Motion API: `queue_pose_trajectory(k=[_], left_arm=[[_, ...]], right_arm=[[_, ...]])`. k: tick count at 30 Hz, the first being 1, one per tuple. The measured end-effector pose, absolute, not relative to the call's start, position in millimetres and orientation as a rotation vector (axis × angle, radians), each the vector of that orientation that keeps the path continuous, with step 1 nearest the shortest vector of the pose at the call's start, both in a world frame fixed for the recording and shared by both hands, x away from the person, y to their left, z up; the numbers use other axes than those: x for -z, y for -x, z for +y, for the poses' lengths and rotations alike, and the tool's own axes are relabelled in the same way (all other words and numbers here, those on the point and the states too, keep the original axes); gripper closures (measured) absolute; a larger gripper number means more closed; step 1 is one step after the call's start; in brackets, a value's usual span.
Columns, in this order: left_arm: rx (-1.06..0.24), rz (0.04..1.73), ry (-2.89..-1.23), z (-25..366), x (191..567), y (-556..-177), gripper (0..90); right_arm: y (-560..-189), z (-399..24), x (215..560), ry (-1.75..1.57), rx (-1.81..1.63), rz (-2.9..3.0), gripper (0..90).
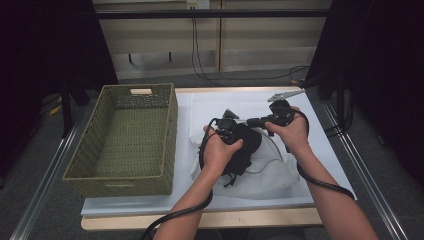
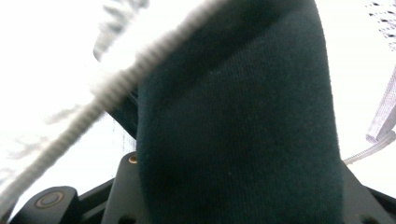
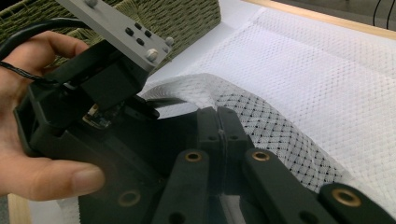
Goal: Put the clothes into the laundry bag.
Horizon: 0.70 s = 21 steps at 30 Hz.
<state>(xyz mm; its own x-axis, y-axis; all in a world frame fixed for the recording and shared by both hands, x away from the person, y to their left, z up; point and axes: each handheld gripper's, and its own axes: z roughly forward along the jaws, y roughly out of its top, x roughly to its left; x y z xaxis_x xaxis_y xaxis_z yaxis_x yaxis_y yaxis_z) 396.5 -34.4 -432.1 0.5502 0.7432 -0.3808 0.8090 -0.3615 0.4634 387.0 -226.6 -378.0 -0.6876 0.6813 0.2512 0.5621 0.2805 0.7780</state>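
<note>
In the high view, both hands are working at the centre of the table [image 1: 150, 207]: the left gripper [image 1: 231, 131] is sitting on a dark garment [image 1: 245, 150] that is lying on a white mesh bag [image 1: 272, 172].

In the left gripper view, dark cloth is lying between its half-spread fingers; it could be slipping out.

In the right gripper view, the right gripper [image 3: 218, 122] is pressing its fingers together on the bag's edge, which may be tearing or pulling free.

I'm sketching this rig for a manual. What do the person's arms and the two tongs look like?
Bare forearms, no sleeves. The left tongs and the right tongs are black, blocky bodies with brass-coloured pivot pins on black linkage bars. A thick black cable trails from each. A grey plate with dark screws tops them.
</note>
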Motion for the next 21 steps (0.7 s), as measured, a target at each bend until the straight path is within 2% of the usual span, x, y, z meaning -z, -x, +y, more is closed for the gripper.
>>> queue_pose_trajectory(k=[4, 11, 17, 21], left_arm=[[0.120, 1.228, -2.171, -35, 438, -397, 47.4], [0.079, 1.193, -2.191, -34, 444, -399, 42.2], [0.054, 1.184, -2.188, -34, 443, -399, 25.6], [0.046, 1.167, -2.209, -32, 440, -397, 18.6]], right_arm=[[-387, -229, 380, -1.185, -1.373, 2.404, 90.0], [-387, -230, 383, -1.187, -1.371, 2.405, 90.0], [-386, -231, 385, -1.189, -1.368, 2.409, 90.0], [-385, -231, 385, -1.187, -1.374, 2.407, 90.0]])
